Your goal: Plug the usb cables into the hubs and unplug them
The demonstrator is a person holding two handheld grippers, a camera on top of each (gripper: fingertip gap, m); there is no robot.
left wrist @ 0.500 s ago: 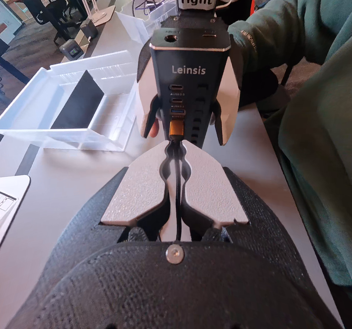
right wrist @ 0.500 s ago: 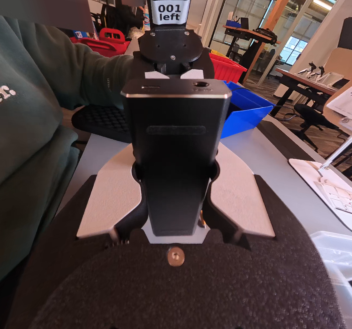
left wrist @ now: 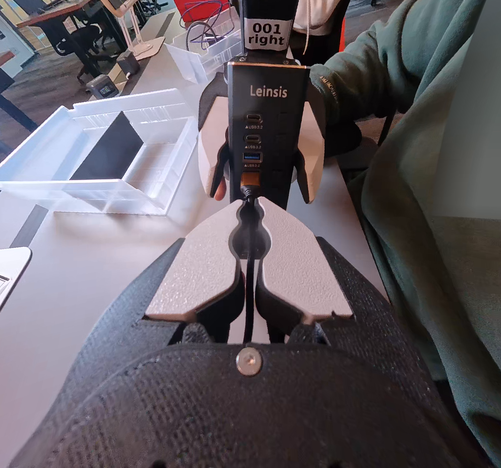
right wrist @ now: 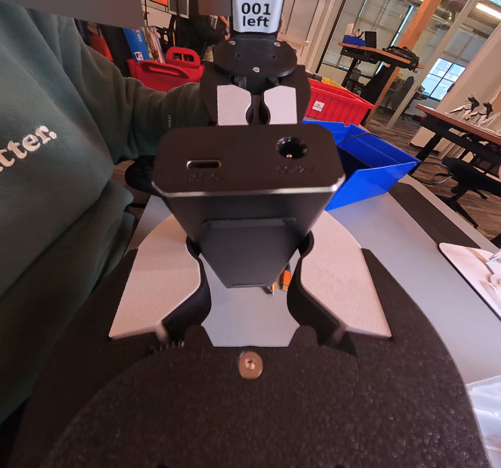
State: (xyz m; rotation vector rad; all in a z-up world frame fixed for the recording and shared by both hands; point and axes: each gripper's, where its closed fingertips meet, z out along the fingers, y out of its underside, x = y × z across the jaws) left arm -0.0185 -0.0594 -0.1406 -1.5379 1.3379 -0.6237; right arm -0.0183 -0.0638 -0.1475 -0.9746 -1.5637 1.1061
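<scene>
In the left wrist view, my left gripper point(left wrist: 250, 204) is shut on the black USB cable point(left wrist: 249, 287), just behind its orange plug point(left wrist: 250, 180). The plug sits at the lowest port of the black hub point(left wrist: 268, 119); how deep it sits is hidden. The hub stands upright over the grey table point(left wrist: 81, 265), held by my right gripper point(left wrist: 261, 196). In the right wrist view, my right gripper point(right wrist: 250, 241) is shut on the hub point(right wrist: 248, 203), seen from its back. The orange plug point(right wrist: 284, 283) peeks out below it. The left gripper point(right wrist: 257, 108) shows beyond the hub.
A clear plastic bin point(left wrist: 151, 192) holding a black slab point(left wrist: 108, 151) lies left of the hub. A white flat object point(left wrist: 10, 268) sits at the left edge. A green sleeve point(left wrist: 406, 102) is at the right. A blue bin point(right wrist: 379, 181) and a red bin point(right wrist: 339, 102) stand behind. Only a small space, under 4 cm, lies between the two pairs of fingers.
The left gripper has drawn back a little along the cable, showing the plug's black strain relief. The hub's top end has tilted toward the right wrist camera.
</scene>
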